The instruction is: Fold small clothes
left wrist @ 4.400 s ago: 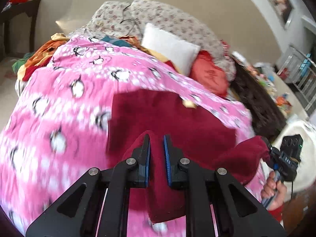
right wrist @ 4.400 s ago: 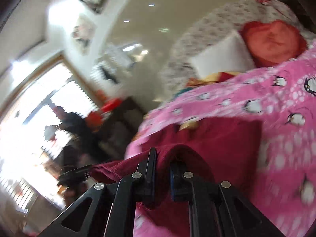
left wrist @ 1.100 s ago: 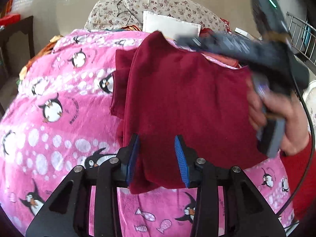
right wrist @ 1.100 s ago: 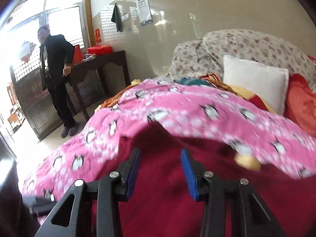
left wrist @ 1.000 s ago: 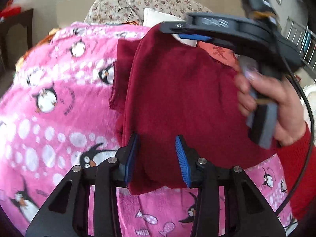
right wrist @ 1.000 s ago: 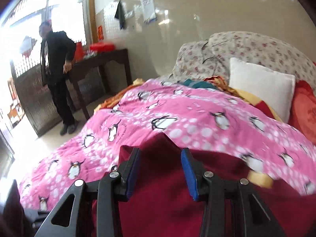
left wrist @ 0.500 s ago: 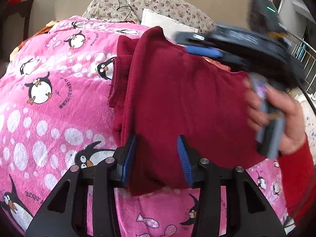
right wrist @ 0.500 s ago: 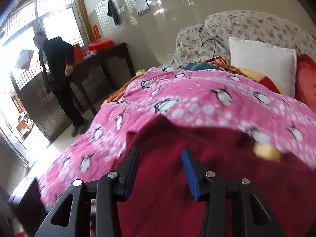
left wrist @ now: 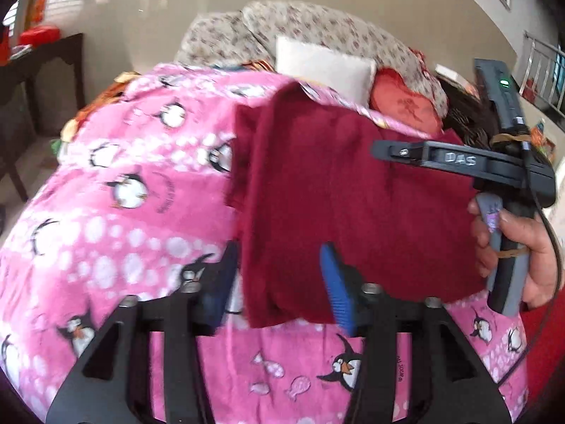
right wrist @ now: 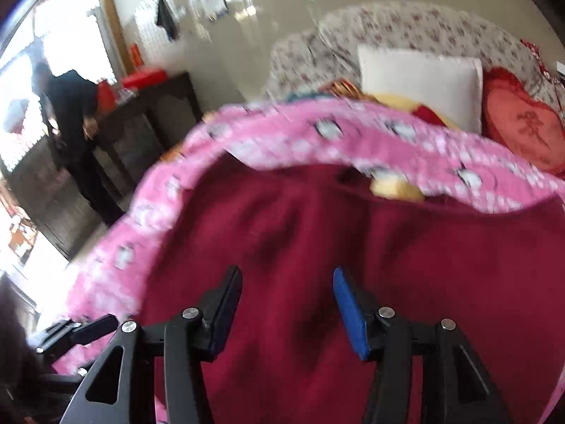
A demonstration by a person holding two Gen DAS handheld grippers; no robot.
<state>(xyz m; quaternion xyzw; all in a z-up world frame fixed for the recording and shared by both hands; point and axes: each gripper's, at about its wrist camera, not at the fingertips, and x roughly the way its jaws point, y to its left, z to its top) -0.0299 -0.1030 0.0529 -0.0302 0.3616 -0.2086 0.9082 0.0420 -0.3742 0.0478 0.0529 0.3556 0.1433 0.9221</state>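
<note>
A dark red fleece garment (left wrist: 339, 190) lies folded on the pink penguin blanket (left wrist: 141, 183). My left gripper (left wrist: 279, 272) is open, its fingers straddling the garment's near left corner. My right gripper (right wrist: 287, 300) is open just above the red garment (right wrist: 317, 247); in the left wrist view its black body (left wrist: 459, 159) hovers over the garment's right side, held by a hand (left wrist: 515, 240). A small yellow tag (right wrist: 395, 187) shows at the garment's far edge.
A white pillow (left wrist: 325, 67), a red heart cushion (left wrist: 406, 102) and floral bedding (left wrist: 310, 28) lie at the far end. A dark wooden table (right wrist: 148, 120) and a person in black (right wrist: 67, 113) stand to the left, beyond the bed's edge.
Both grippers let go of the garment and stand open. In the last half second the right gripper drew back toward the right and near side of the garment; the left stayed at the near corner.
</note>
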